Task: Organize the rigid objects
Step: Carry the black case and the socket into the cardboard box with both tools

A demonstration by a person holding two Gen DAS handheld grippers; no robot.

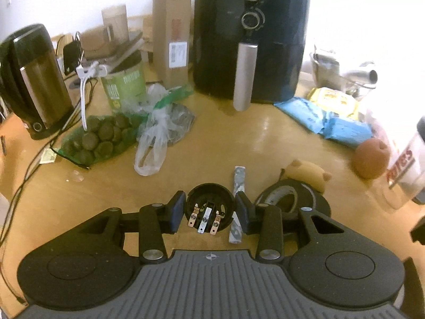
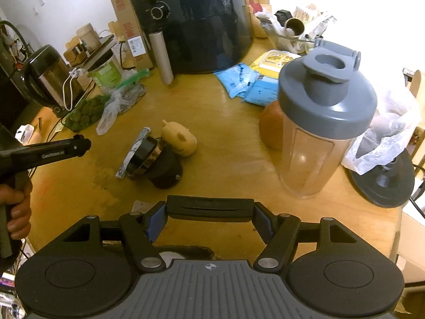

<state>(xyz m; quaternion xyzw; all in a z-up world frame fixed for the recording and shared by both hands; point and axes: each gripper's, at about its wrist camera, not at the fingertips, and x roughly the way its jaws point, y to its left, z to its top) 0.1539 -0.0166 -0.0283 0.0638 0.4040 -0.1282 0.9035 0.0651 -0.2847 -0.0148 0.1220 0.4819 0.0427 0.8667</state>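
Right tongs [image 2: 209,219] clamp flat black bar [image 2: 209,208].

Both my wrist feeds are blown out to white in the upper right, where strong light pours in and washes over the wooden table [image 1: 239,138], leaving soft glare streaks on its surface. The fisheye bends everything hard at the edges, with black corners. The air fryer [image 1: 249,40] and the clutter at the back look smeared and soft, while the near foreground stays reasonably sharp.
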